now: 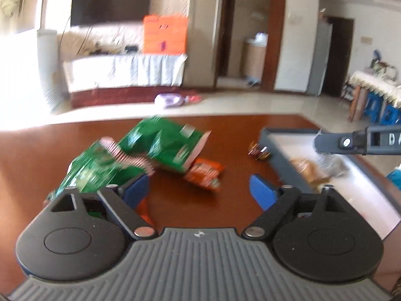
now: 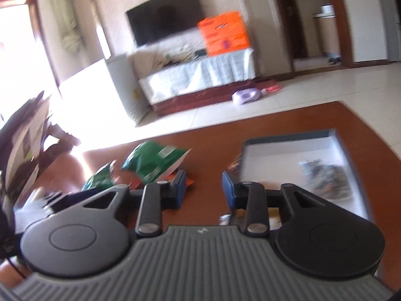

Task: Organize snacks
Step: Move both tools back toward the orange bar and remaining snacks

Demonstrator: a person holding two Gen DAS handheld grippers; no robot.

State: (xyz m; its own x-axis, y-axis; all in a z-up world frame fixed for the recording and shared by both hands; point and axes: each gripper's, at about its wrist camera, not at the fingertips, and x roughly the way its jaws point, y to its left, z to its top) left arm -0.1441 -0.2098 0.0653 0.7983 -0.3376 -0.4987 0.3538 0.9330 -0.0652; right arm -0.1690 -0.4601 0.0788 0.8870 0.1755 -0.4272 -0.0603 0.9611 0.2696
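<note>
step: between picks, judging by layout; two packets lie in the tray (image 1: 272, 135), the rest loose on the table (image 1: 175, 200)
left claw (image 1: 199, 188): wide open, empty, aimed at the orange packet (image 1: 204, 174)
right claw (image 2: 204, 188): narrow gap, nothing between the pads, beside the tray's near-left corner
snacks left: two green bags (image 1: 170, 145), orange packet, small dark candy (image 1: 258, 150) just beside the tray wall
next: probably lower left claw over orange packet, close on it, carry to tray
risk: green bag overlaps the packet's far edge

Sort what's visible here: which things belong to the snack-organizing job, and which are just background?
Job: green snack bags, orange snack packet, small wrapped candy, grey tray holding packets.

Background: TV, orange box, purple item on floor.
</note>
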